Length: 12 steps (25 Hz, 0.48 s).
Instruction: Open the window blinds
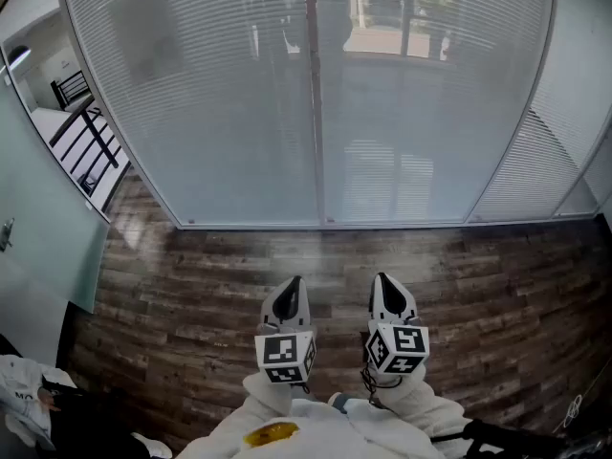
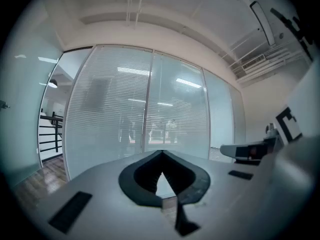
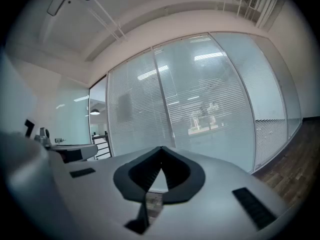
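Left gripper (image 1: 290,283) and right gripper (image 1: 387,280) are idling pressed together, empty, well off the blinds (image 1: 229,113); jabbing in like this is risking bending them.

An office: far glass walls (image 1: 579,55) with slatted blinds (image 1: 220,94), a near wood-plank floor (image 1: 191,295), a strip light (image 2: 262,20) overhead.

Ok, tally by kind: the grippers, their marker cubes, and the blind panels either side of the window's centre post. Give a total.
Grippers: 2 (left gripper, right gripper)
Marker cubes: 2 (left marker cube, right marker cube)
Blind panels: 2 (left blind panel, right blind panel)
Total: 6
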### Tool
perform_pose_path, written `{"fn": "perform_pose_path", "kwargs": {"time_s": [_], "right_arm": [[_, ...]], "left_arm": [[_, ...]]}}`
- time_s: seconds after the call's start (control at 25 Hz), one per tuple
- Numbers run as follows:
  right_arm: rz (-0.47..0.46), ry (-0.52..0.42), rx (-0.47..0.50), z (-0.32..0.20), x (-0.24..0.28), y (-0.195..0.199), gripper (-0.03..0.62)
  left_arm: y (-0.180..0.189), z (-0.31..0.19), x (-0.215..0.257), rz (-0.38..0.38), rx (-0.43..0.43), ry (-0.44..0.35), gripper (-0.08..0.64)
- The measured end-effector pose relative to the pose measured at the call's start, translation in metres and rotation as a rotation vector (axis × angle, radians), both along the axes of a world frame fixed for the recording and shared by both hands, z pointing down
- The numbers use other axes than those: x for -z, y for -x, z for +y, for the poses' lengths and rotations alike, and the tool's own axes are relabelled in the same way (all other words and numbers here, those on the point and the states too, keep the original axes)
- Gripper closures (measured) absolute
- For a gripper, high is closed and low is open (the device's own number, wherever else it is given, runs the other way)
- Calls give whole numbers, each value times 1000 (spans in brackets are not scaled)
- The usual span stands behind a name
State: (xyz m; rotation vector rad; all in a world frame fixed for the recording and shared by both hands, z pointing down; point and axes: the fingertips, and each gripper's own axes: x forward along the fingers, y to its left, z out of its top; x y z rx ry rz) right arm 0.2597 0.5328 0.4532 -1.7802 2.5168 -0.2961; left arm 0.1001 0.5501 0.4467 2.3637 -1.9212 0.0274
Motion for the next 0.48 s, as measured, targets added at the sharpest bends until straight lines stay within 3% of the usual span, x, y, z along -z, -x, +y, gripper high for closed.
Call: {"fn": "perform_pose_path", "kwargs": {"time_s": [0.28, 0.48], "right_arm": [[-15, 19, 0, -9, -7, -8, 581], [-15, 22, -1, -36, -15, 0, 581]], "left_arm": [[-9, -5, -10, -4, 8, 28, 560], [-4, -35, -9, 4, 2, 11, 560]]}}
